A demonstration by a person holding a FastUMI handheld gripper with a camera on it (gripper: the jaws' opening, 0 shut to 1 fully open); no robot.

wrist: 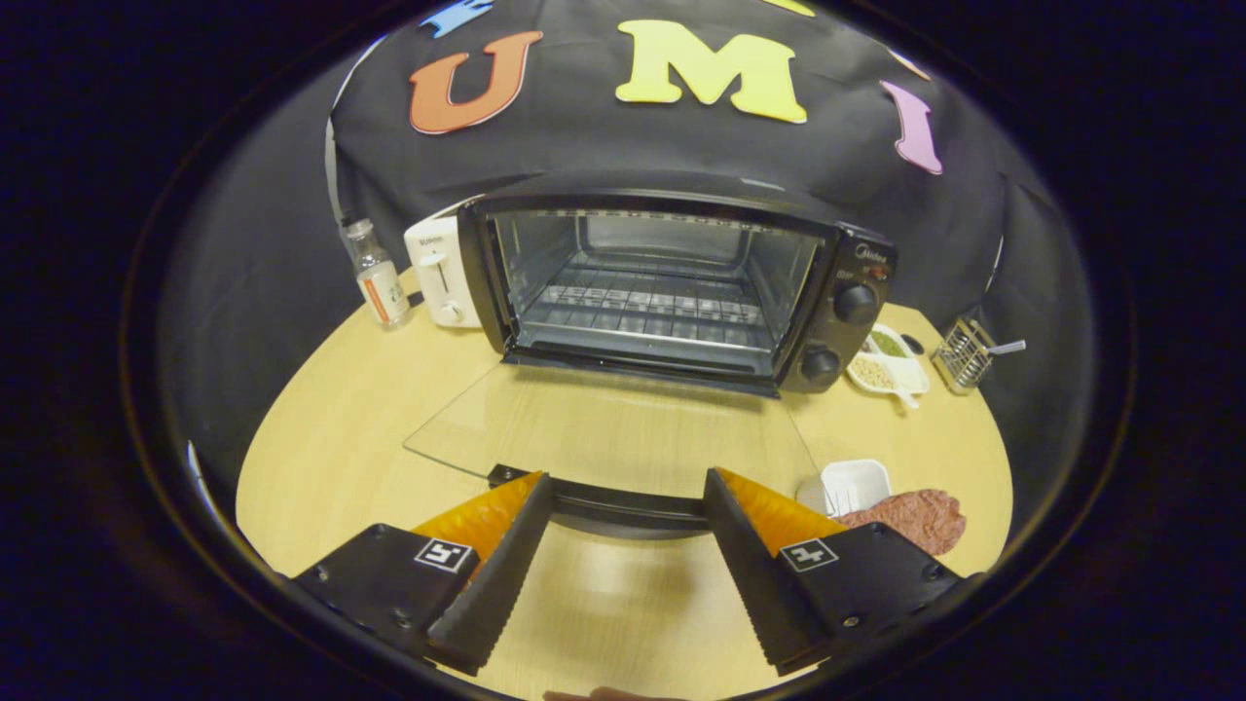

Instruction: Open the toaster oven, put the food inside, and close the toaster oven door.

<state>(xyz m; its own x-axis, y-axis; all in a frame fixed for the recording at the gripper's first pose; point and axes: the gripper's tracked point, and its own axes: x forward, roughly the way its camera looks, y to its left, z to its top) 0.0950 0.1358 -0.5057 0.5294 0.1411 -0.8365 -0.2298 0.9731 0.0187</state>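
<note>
Pale wood-grain table (341, 438), rounded at its near edge, black cloth wall behind.

Nearest: gripper (623, 545) with its fingers spread wide, nothing held between them. They sit just behind the dark handle (608, 506) of the glass door (604, 424); contact with the handle cannot be judged, as the finger tips cover its ends.

Door is dropped flat, level with the table, hinged at the front of the toaster oven (672, 282). So the opening step looks done.

Food: a reddish, lumpy piece, likely raw meat (920, 516), lies near the table's right edge, just beyond the right finger and touching or just beside a small white dish (852, 484). The finger covers its near side, so full outline unknown.

Handling judgement: meat probably soft, light, possibly slick; it would sag under a hard pinch. Best taken across its thickest middle, gently. Whether it is real or a prop cannot be told.

Middle distance: oven cavity open, wire rack (647, 307) bare, two knobs on the right panel.

Far: white toaster (440, 273) against the oven's left side, a small bottle (378, 277) further left. Right of the oven, a white divided tray (891, 370) with grains and something green, contents too small to identify, then a wire basket (964, 355) near the far right edge.
</note>
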